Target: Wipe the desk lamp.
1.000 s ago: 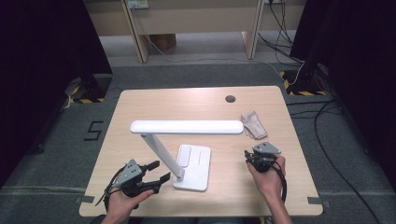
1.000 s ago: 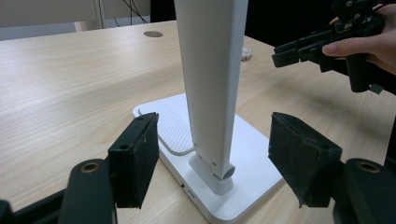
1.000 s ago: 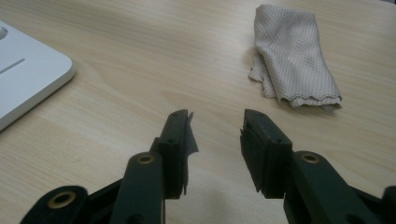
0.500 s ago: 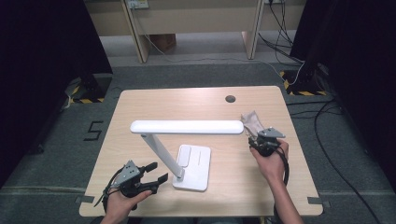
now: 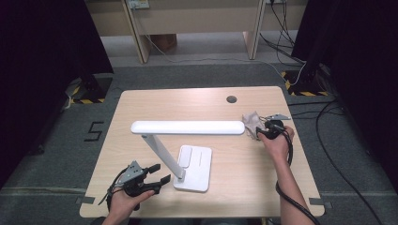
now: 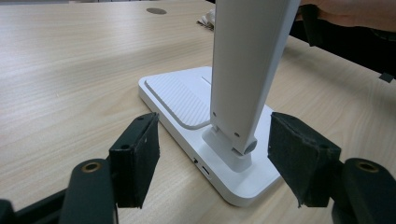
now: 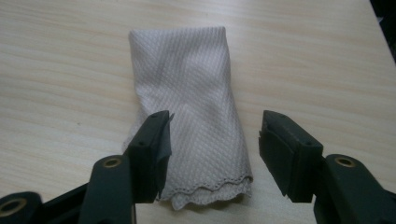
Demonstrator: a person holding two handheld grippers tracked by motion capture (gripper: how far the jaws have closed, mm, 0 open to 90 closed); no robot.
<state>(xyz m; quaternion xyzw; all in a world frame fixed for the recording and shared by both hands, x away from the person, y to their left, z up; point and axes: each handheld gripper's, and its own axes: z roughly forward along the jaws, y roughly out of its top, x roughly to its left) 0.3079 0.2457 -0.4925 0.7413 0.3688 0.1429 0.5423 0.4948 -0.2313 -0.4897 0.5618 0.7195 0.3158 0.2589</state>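
Cloth (image 5: 252, 123) just right of lamp (image 5: 187, 127), on table (image 5: 178, 101).

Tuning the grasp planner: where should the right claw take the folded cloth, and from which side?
Take the cloth at its near scalloped end, coming from above and from the person's side. It lies flat as a long narrow fold, so the right claw, whose jaws have just been opening and now straddle that end without pressing, can likely pinch across the width. The lamp head sits close alongside.
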